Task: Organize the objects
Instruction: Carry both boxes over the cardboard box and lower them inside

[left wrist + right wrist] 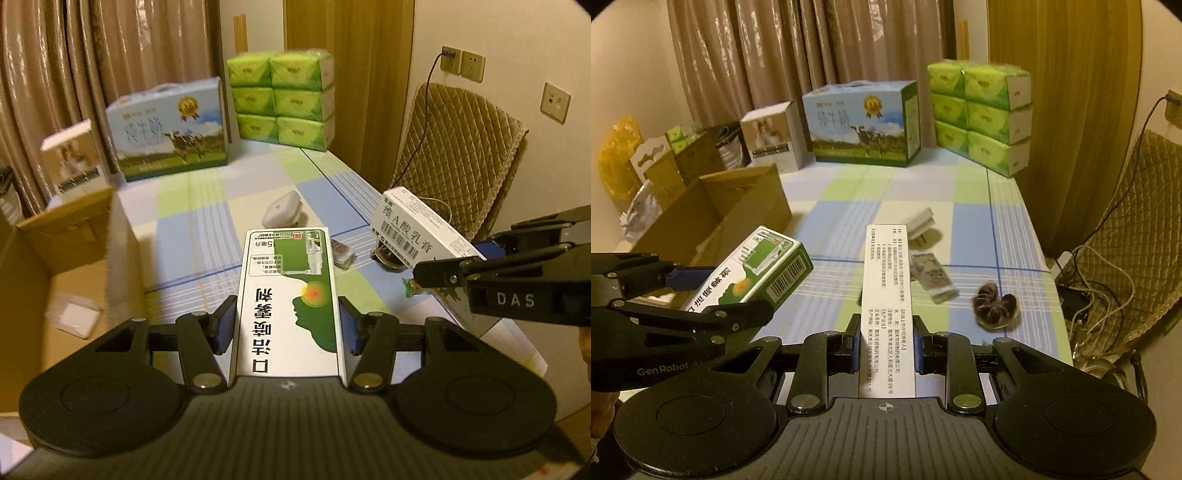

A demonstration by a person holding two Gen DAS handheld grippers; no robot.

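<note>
Left wrist view: the left gripper [287, 325] is part-way spread, its blue pads [225, 325] pinching the long sides of a green-and-white box [288, 295] that points away from the camera, above the bench [207, 229] with its checked cloth. At the right edge the right gripper [461, 271] reaches in, pinching a white box [417, 230] that juts up and to the left. On the bench beyond lie a white plug [282, 210], a small packet [343, 253] and a dark hair tie [388, 256], mostly hidden behind the white box. An open carton [55, 266] stands at the left, a small white thing in its bottom. At the far end are a milk box [170, 129] and stacked green tissue packs [280, 99].

Right wrist view: the right gripper [886, 345] is pressed close on the narrow white box [886, 295], pads against its two long sides, printed face up. At the left the left gripper [720, 295] holds the green box [753, 269] tilted up, over the near edge of the carton [738, 206]. The plug [919, 227], packet [931, 275] and hair tie [997, 306] lie on the bench [1015, 229] ahead, apart from both grippers.
</note>
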